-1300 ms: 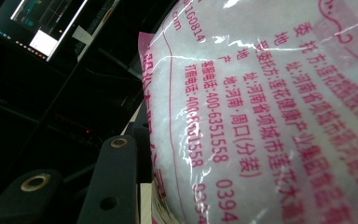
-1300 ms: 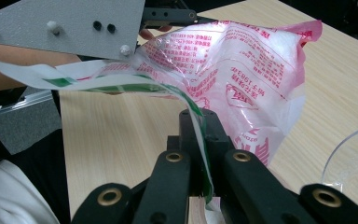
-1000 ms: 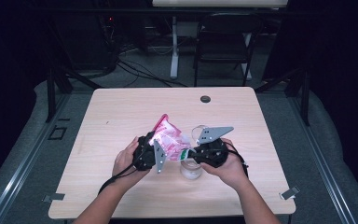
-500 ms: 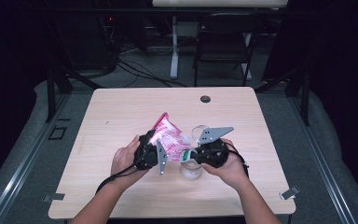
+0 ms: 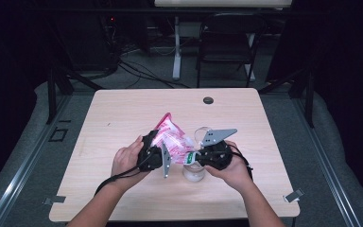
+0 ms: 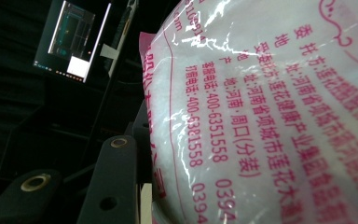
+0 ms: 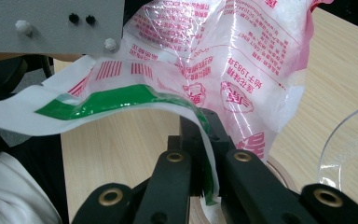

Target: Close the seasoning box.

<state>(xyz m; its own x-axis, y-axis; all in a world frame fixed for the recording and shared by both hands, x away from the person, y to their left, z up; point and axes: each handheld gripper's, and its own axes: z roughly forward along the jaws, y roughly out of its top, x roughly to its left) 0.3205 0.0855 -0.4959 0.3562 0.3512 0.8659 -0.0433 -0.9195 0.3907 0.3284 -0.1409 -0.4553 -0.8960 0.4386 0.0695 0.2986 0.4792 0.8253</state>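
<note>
Nothing has shifted since a second ago — the pink-printed plastic bag (image 5: 172,139) stays lifted over the table (image 5: 123,113), so opening is paused; left gripper (image 5: 157,156) clamps its bulging, crinkly body; right gripper (image 7: 204,182) pinches the flat green-striped edge — beside a clear glass (image 5: 194,171)

No change can be made out across the second. The pink-and-white bag (image 5: 172,138) keeps the same tilt and place above the worktop (image 5: 123,113). The left hand-held gripper (image 5: 159,144) and the right hand-held gripper (image 5: 190,158) hold their positions, with no visible widening or narrowing of the jaws on the plastic. Any difference in the bag's upper corner between the frames is too slight to tell from the high view.
</note>
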